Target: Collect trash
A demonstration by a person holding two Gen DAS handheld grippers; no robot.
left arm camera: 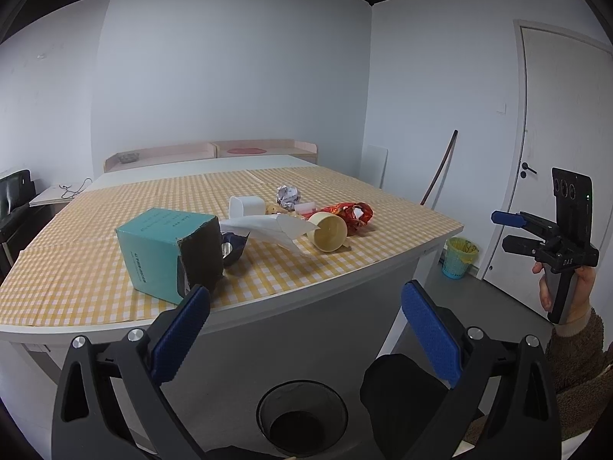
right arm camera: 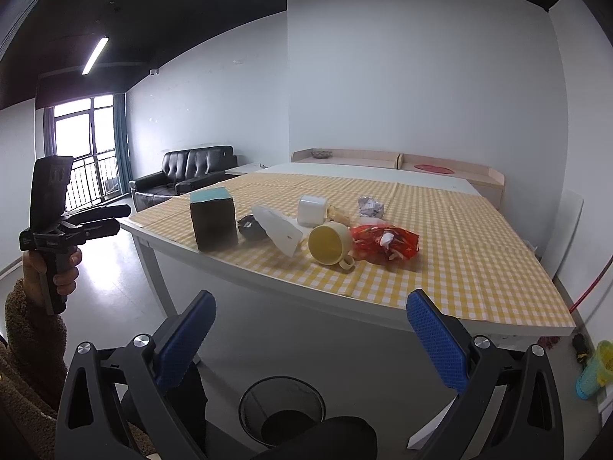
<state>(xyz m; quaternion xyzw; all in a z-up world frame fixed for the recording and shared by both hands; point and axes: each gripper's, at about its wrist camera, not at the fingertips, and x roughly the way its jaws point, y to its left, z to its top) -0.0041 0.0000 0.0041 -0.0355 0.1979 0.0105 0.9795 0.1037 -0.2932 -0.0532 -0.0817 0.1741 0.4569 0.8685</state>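
Trash lies on the yellow checked table [left arm camera: 115, 299] [right arm camera: 479, 268]: a teal box [left arm camera: 164, 249] [right arm camera: 212, 222], a white torn paper [left arm camera: 268, 226] [right arm camera: 279, 230], a dark wrapper [left arm camera: 233, 247] [right arm camera: 251, 226], a crumpled paper ball [left arm camera: 287, 195] [right arm camera: 369, 207], a red wrapper [left arm camera: 352, 212] [right arm camera: 387, 243]. A yellow cup [left arm camera: 329, 230] [right arm camera: 329, 245] lies on its side beside a white cup [left arm camera: 247, 205] [right arm camera: 312, 209]. A black mesh bin [left arm camera: 302, 418] [right arm camera: 281, 410] stands on the floor below. My left gripper [left arm camera: 306, 329] [right arm camera: 115, 220] and right gripper [right arm camera: 310, 333] [left arm camera: 505, 230] are open and empty, short of the table's front edge.
A small teal and yellow basket [left arm camera: 459, 258] [right arm camera: 595, 372] stands on the floor by a white door [left arm camera: 555, 153]. A black sofa [right arm camera: 184, 176] stands at the left wall. Low pink cabinets [left arm camera: 214, 151] [right arm camera: 398, 161] sit behind the table. A stick [left arm camera: 440, 168] leans in the corner.
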